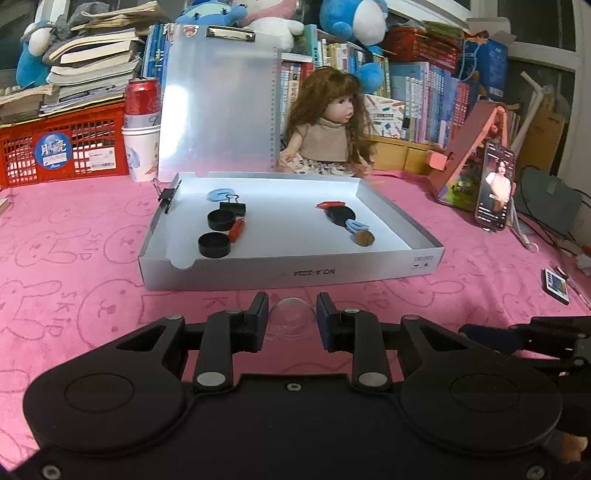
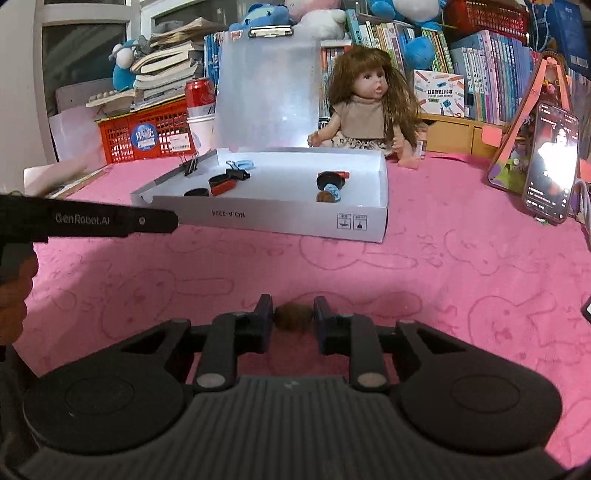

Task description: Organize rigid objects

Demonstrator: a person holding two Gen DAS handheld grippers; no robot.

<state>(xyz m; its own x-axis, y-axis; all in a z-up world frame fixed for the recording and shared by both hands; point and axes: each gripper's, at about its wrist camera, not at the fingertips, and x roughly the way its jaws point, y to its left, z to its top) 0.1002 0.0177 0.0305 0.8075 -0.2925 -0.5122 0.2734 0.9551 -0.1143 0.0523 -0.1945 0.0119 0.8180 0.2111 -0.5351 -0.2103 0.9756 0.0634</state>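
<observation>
Gripping a clear dome (image 1: 291,319), the left gripper (image 1: 291,314) faces the "NO.A-2224" box (image 1: 295,273) at twelve o'clock; the right gripper (image 2: 293,315) clamps a brown nut (image 2: 293,316).

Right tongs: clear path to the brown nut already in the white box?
Probably not yet. The right tongs are shut on a brown nut-like piece, so they're occupied. The route itself looks free: bare pink cloth up to the white box, whose top is open, nut near its front wall.

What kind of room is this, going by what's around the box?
Most likely a home study or bedroom corner: packed rows of books behind the pink rabbit-print cloth, plush toys on top, and a doll sitting behind the white box.
</observation>
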